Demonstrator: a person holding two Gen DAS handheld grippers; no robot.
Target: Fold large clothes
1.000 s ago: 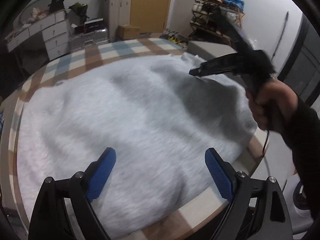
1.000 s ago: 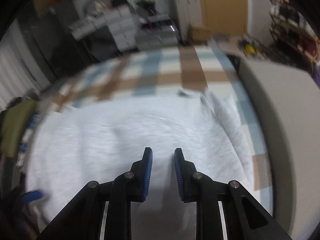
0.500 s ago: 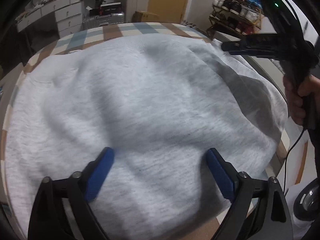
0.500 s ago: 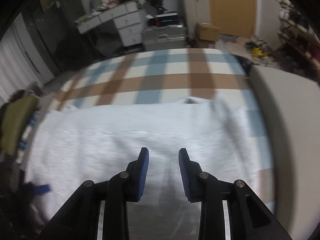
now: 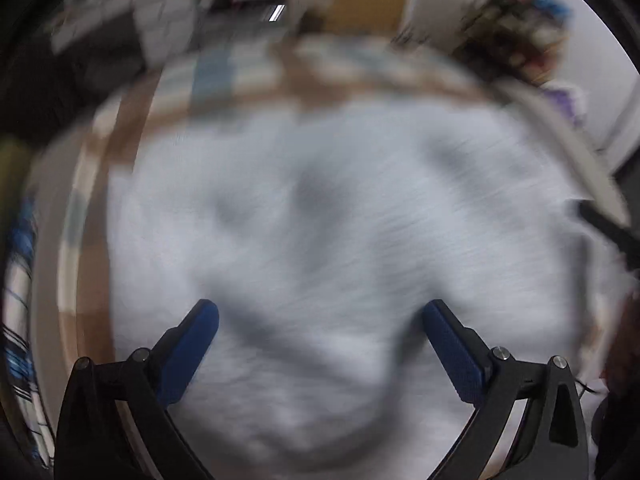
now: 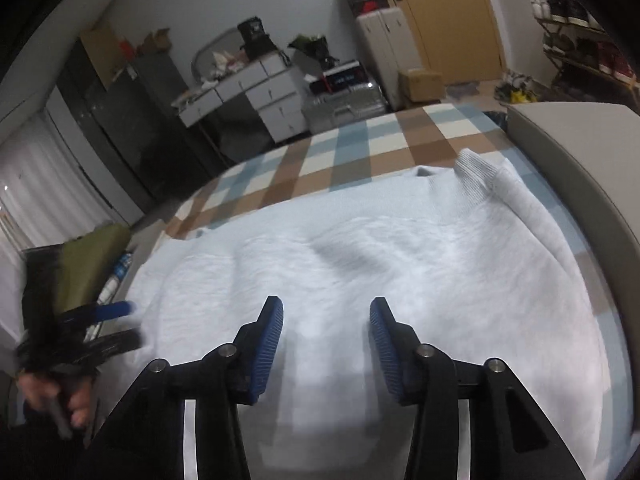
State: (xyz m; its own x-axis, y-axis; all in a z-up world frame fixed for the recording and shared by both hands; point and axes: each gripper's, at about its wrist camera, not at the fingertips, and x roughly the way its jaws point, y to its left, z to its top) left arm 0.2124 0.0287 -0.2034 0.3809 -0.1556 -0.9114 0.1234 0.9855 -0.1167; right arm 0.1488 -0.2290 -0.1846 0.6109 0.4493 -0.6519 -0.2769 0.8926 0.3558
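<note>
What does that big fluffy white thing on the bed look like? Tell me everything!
It is a sweatshirt, pale grey-white and fleecy. It lies spread flat over the checked blanket, with soft wrinkles across its middle. A ribbed cuff sits folded in at the far edge, near the neck opening. The right gripper hovers over its near part with open jaws and nothing pinched.

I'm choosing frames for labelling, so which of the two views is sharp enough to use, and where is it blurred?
Left wrist view: heavy motion blur smears the grey garment, bedspread and room; only the left gripper stays crisp. Right wrist view: sharp on the garment and checked bedspread, blurred only at the hand lower left.
</note>
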